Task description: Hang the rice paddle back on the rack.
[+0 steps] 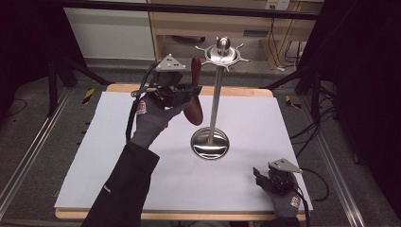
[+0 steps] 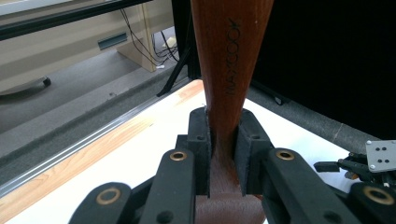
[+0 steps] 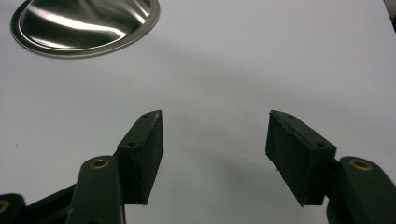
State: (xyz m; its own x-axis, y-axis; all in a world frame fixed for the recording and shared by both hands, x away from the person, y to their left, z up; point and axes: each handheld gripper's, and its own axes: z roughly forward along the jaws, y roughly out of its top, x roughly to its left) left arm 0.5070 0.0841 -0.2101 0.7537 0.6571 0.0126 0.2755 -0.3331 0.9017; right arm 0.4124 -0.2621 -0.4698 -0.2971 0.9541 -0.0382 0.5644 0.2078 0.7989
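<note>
The left gripper [image 1: 191, 90] is raised above the far left part of the white table cover [image 1: 118, 156], its jaws pinched on a dark wooden spoon [image 1: 194, 97] at the narrow neck where handle meets bowl; in the left gripper view the pads [image 2: 201, 140] press both sides of the wood and the branded handle [image 2: 231, 56] rises away from the camera. In the high view the spoon stands nearly upright, handle tip up, just left of the pole of a steel utensil stand [image 1: 215, 101] whose hooked crown [image 1: 222, 53] sits higher than the grip. The right gripper [image 1: 267, 178] rests low at the near right corner, jaws spread and empty over the cover, the stand's round base [image 3: 84, 25] ahead of it. Probably the spoon is meant for a hook. The grip is on a tapered, smooth neck, so the spoon could pivot or slip; a bump against the slim pole could rock the unsteadied stand.
</note>
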